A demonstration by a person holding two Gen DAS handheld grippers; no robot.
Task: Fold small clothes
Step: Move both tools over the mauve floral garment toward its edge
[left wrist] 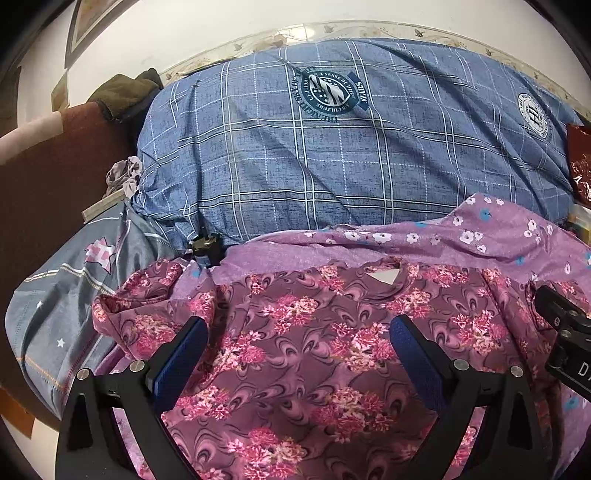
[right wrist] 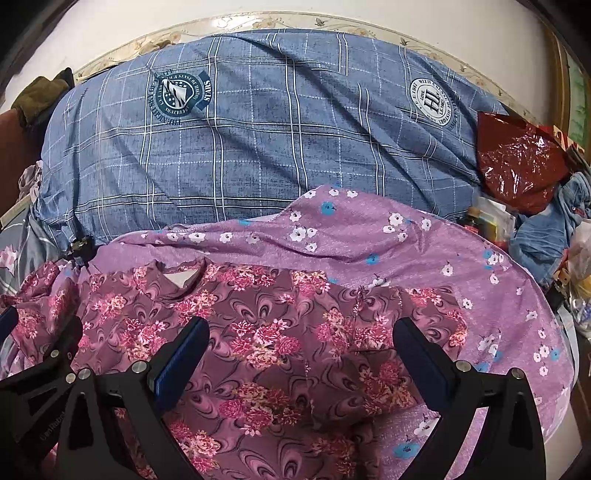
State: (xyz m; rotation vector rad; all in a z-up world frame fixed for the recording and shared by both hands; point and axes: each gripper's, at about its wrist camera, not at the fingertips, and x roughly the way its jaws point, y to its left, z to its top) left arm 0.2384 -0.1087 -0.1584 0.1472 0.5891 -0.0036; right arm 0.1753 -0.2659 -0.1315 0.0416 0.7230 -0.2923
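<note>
- Filling the far half of both views, a bulky blue checked quilt [left wrist: 332, 147] lies heaped well beyond both pairs of tongs, printed with a dark round crest [right wrist: 177, 94] and a white round badge [right wrist: 432, 101].
- Spreading beneath the tongs, a lilac sheet with small white and blue flowers [right wrist: 369, 240] covers the bed and serves as the working surface; its far edge meets the foot of the quilt.
- The task's garment, a mauve top with pink flower clusters [left wrist: 314, 332], lies spread on the sheet directly under and ahead of both tongs, its neckline [left wrist: 388, 275] toward the quilt; one sleeve [right wrist: 424, 317] lies folded in ahead of the right tongs.
- A grey cover with a pink star print [left wrist: 74, 280] sits off to the left of the left tongs.
- A shiny red plastic bag [right wrist: 517, 162] rests far to the right of the right tongs, against the quilt; what it holds cannot be seen. Crumpled blue denim [right wrist: 546, 229] lies just below it among small clutter.
- An olive cloth [left wrist: 122, 92] is bunched at the far left, beside the quilt.
- The left gripper [left wrist: 299, 350] hovers over the top with its blue-padded fingers [left wrist: 184, 358] spread wide, pinching nothing.
- The right gripper [right wrist: 301, 350] is likewise spread wide above the top, empty.
- A pale wall with a floral border strip [right wrist: 258, 22] runs behind the quilt.
</note>
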